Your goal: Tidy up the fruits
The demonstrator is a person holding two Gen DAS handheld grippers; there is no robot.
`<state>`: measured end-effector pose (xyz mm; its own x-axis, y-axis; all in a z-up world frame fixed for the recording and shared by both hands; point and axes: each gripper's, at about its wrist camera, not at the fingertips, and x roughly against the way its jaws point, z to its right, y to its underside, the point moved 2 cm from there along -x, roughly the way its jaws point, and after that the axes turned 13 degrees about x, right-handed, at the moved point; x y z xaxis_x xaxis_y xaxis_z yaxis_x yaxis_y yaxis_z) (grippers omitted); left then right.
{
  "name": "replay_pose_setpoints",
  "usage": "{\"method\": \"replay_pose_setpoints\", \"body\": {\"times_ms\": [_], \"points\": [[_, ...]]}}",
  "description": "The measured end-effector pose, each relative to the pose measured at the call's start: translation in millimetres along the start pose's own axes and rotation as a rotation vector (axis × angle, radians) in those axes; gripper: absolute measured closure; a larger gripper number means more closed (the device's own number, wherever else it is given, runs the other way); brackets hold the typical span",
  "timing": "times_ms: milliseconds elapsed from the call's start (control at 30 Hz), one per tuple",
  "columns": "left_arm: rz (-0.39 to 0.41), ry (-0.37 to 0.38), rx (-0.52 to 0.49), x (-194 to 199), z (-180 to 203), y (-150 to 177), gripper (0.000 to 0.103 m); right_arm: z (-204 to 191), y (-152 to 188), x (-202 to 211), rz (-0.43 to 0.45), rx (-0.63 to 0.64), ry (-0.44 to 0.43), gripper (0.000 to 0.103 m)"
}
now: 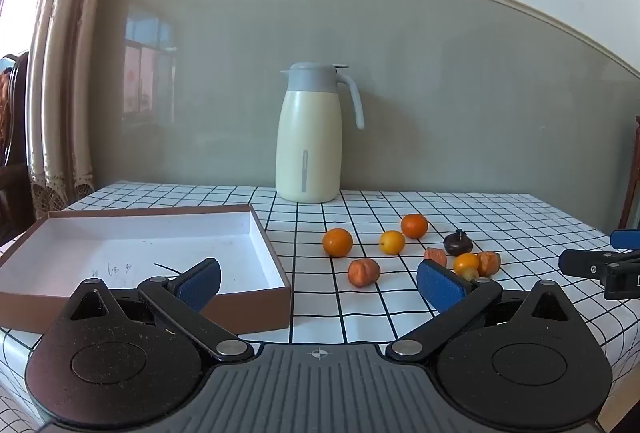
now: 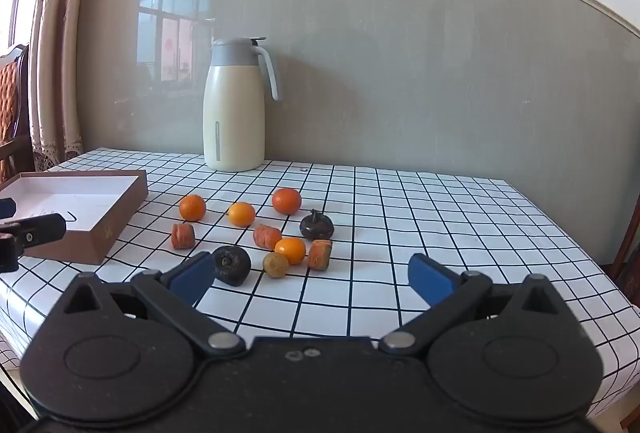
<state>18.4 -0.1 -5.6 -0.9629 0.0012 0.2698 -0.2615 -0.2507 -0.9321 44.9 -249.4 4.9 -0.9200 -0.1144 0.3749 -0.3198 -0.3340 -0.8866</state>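
Both grippers spread wide, nothing between the jaws: left gripper (image 1: 319,283) lower centre of its view, right gripper (image 2: 310,279) likewise. Fruits (image 2: 256,233) lie loose mid-frame on the checked cloth (image 2: 400,233); box (image 1: 132,253), white inside, sits empty at left. Judged step: first pick. Best to take an outlying orange (image 1: 337,242) nearest the box, pads straddling its widest part, closing gently since round fruit may roll. Jug (image 1: 310,137) stands behind against a grey wall; curtain (image 1: 56,73) at far left.
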Motion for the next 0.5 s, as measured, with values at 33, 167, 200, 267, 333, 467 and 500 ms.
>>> {"method": "replay_pose_setpoints", "body": {"times_ms": [33,167,200,267,333,467,500], "points": [[-0.005,0.000,0.001,-0.1,0.0,0.0,0.000,0.0,0.0,0.0,0.000,0.000,0.000,0.006],[-0.003,-0.002,-0.004,1.8,1.8,0.8,0.000,0.2,0.0,0.1,0.000,0.001,0.000,0.006],[-0.002,-0.002,-0.005,2.6,2.4,1.2,0.000,0.4,0.1,0.1,0.000,0.000,0.000,0.006],[-0.001,-0.003,-0.007,4.8,3.9,1.9,0.000,0.2,0.1,0.1,0.000,0.001,0.001,0.006],[-0.004,-0.005,-0.005,-2.2,0.2,3.2,0.000,0.2,0.1,0.0,0.000,0.001,0.001,0.006],[-0.008,-0.004,-0.001,1.3,-1.4,2.3,0.000,0.2,0.3,0.0,0.000,0.001,0.001,0.006],[-0.008,-0.004,0.000,2.2,-1.4,2.5,0.000,0.1,0.3,0.0,0.000,0.000,0.001,0.006]]}}
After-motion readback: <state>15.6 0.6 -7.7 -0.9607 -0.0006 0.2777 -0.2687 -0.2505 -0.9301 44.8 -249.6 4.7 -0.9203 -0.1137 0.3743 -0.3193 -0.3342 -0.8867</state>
